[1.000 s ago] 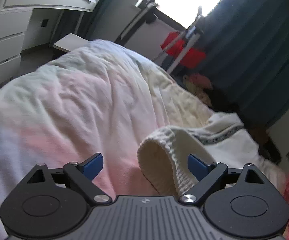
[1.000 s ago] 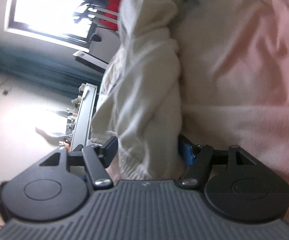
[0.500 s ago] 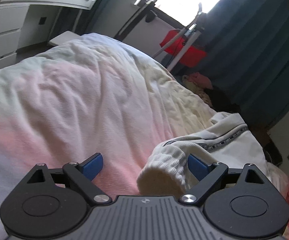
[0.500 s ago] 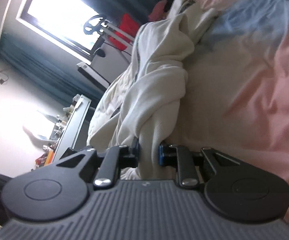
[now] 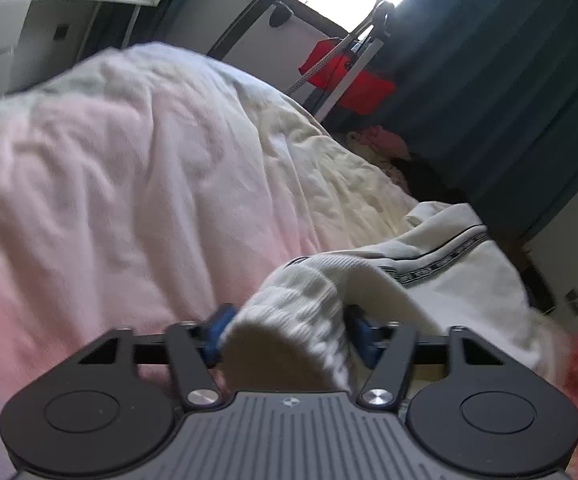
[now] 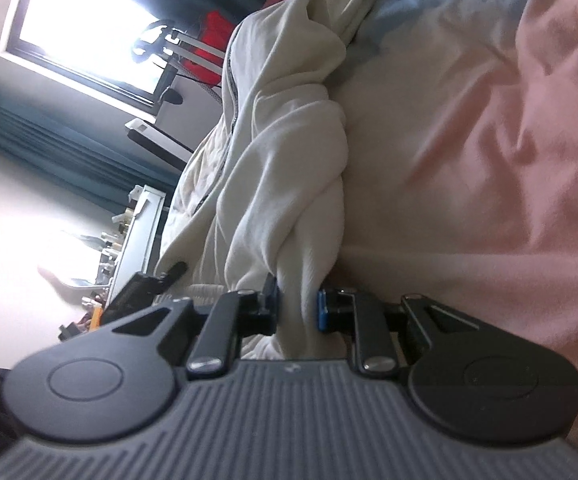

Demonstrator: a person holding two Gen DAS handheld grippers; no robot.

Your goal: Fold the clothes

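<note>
Cream ribbed-cuff sweatshirt [image 5: 441, 276] lies bunched on pink-and-white bed duvet [image 5: 129, 184]. Left hand-held gripper [image 5: 287, 326] clamped on its ribbed cuff; right hand-held gripper [image 6: 297, 304] clamped on twisted fabric [image 6: 289, 184].

Cream garment [image 5: 453, 280] bunched, its shape hidden; bedspread [image 5: 89, 184] blurred

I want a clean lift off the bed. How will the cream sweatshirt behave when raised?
Likely floppy: the cream sweatshirt lies twisted and bunched between the right tool and its ribbed cuff in the left tool. Probably sags between grips. Thick fabric may resist slipping.
</note>
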